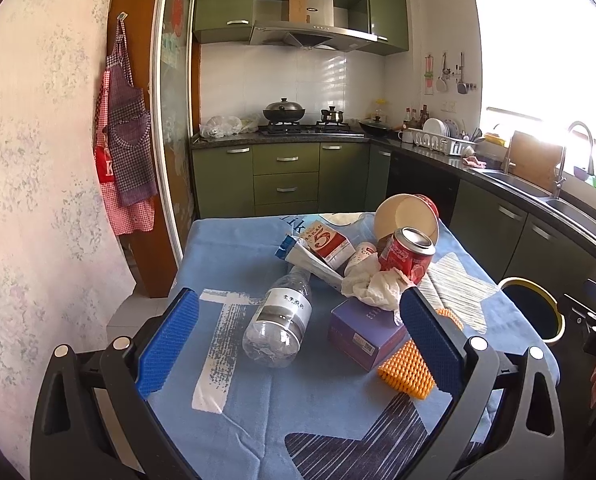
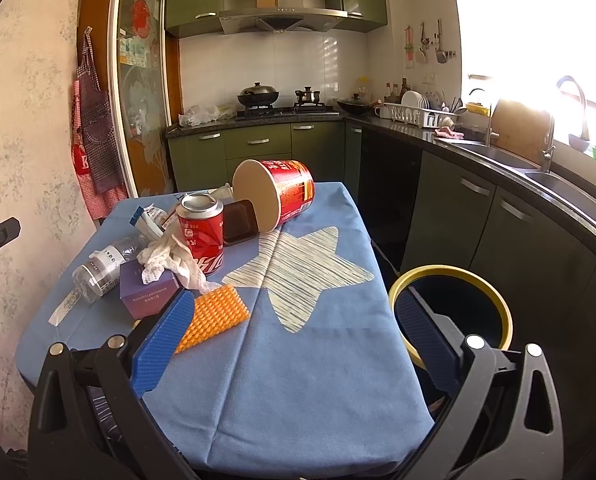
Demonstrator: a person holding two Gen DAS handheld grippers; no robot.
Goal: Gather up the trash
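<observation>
Trash sits clustered on the desk [image 2: 298,360], which is covered by a blue cloth with star prints. A clear plastic bottle [image 1: 278,320] lies on its side beside a purple box [image 1: 364,330] topped with a crumpled white tissue [image 1: 372,284]. A red can [image 1: 406,254] stands upright; a red noodle cup [image 2: 275,196] lies tipped over behind it. An orange spiky pad [image 2: 211,316] lies flat near the box. A yellow-rimmed bin [image 2: 454,312] stands just beside the desk. The left claw [image 1: 298,344] and right claw [image 2: 293,344] both hover spread wide, empty.
</observation>
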